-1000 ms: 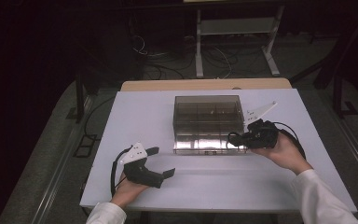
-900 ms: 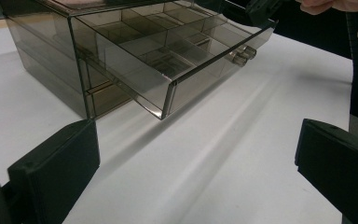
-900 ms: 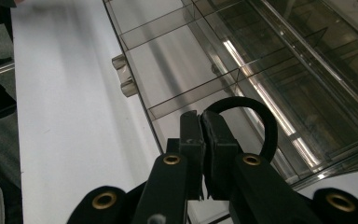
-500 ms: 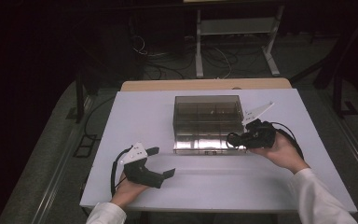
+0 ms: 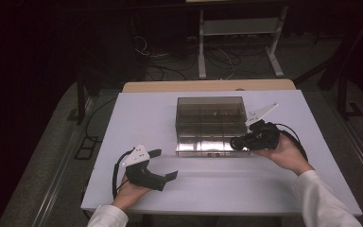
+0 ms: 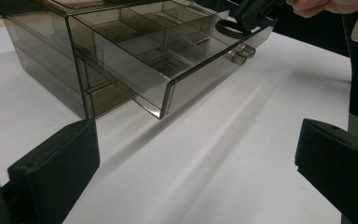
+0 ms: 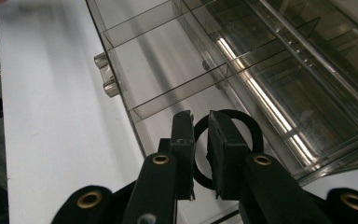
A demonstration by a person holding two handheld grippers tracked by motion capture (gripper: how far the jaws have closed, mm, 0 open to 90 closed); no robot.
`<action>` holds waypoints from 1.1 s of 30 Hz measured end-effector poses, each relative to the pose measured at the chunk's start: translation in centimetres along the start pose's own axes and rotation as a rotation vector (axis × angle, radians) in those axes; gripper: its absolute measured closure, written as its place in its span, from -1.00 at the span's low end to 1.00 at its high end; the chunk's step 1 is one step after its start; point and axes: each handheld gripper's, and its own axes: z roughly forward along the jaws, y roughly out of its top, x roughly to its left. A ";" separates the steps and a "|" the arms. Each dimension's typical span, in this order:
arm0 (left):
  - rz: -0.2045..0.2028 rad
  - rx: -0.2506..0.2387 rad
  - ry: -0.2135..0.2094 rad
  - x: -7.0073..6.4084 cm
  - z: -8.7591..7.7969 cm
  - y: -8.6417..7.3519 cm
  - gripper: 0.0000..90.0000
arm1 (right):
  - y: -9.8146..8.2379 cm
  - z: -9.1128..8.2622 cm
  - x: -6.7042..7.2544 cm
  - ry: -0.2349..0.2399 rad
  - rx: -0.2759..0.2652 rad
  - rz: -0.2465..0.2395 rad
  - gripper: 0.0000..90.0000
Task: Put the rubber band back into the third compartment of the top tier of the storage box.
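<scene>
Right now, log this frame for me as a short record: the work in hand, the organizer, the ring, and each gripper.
work: black ring going into the open drawer
organizer: smoked clear drawer box on white table, top drawer pulled out
ring: between the right gripper's pads, over the drawer's end compartment
right gripper: jaws just opening; a gap shows beside the ring
left gripper: open, empty, resting on the table

your right jaws hide the near part of the black ring [image 7: 228,122]; the drawer [image 7: 177,79] runs off that frame's top, and the high view leaves its compartments unreadable.
</scene>
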 end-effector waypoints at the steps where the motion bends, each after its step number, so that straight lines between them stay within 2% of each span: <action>1: 0.000 0.000 0.000 0.0 0.0 0.0 -1.00 | 0.0 -0.1 0.0 0.000 -0.003 0.002 0.75; 19: 0.002 0.002 0.001 0.0 0.1 0.0 -1.00 | 0.0 -1.9 1.4 0.010 -0.058 -0.010 0.66; 33: 0.002 0.001 0.002 -0.1 0.0 0.0 -1.00 | 0.1 -2.2 3.0 0.039 -0.081 -0.029 0.60</action>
